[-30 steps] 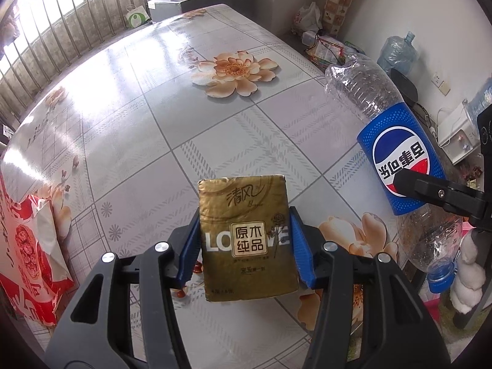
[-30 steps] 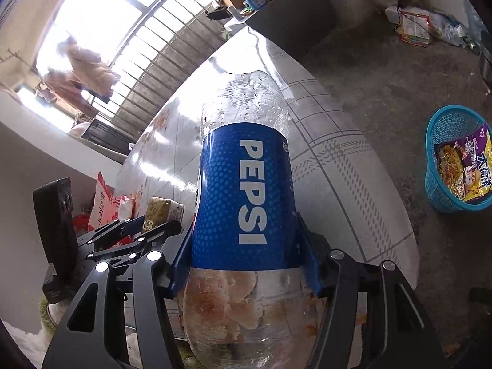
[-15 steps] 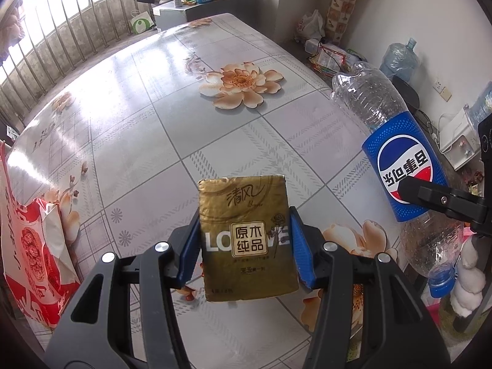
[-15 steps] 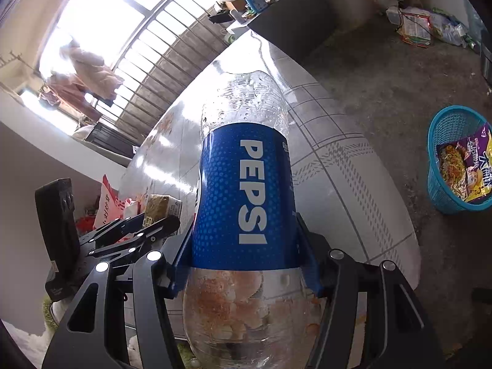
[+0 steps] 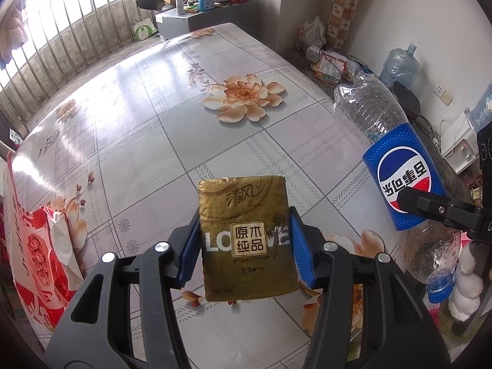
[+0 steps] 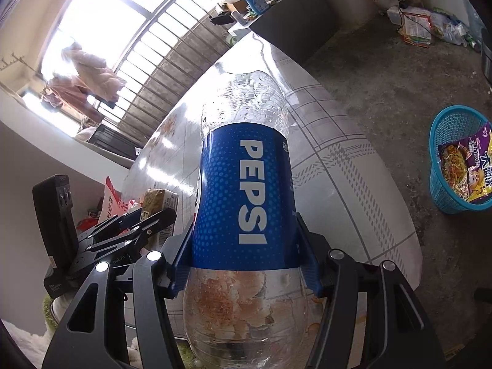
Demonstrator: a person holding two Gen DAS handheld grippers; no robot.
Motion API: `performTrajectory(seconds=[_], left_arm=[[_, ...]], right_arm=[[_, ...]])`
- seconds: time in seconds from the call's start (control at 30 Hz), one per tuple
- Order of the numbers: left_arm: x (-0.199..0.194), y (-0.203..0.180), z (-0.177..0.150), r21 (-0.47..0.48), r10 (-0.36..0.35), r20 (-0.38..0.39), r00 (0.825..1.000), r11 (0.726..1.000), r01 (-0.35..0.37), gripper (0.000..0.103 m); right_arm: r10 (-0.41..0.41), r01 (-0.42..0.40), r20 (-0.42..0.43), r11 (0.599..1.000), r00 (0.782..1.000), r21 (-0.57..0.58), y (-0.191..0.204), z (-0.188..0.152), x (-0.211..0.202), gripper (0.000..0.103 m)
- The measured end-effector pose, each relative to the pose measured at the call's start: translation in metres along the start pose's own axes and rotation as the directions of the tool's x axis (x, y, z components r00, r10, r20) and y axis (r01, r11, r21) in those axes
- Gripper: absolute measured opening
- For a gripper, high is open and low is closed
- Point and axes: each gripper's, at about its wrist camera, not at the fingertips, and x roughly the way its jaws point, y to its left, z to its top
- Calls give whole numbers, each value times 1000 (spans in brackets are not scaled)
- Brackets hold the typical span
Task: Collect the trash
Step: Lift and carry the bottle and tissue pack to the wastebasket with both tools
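Observation:
My left gripper is shut on a gold tissue pack and holds it above the floral table. My right gripper is shut on an empty Pepsi bottle with a blue label, held cap end toward me above the table's right edge. The bottle and right gripper also show at the right of the left wrist view. The left gripper with the tissue pack shows at the left of the right wrist view.
A red and white snack bag lies at the table's left edge. A blue basket holding a noodle wrapper stands on the floor to the right. A cabinet with bottles stands beyond the table's far end.
Both grippers have risen and drawn back a little from the table, each keeping its hold. More of the table's far end and the room is in view.

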Motion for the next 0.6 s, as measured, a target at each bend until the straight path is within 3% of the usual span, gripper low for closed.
performTrajectory(seconds=[0.37, 0.6], left_arm=[[-9, -6, 8, 17, -6, 25, 1000, 1000, 5, 50], [-14, -24, 30, 69, -52, 69, 996, 996, 47, 50]], right_arm=[[19, -19, 24, 1000, 1000, 7, -4, -1, -9, 58], [50, -53, 82, 998, 995, 45, -15, 4, -30, 58]])
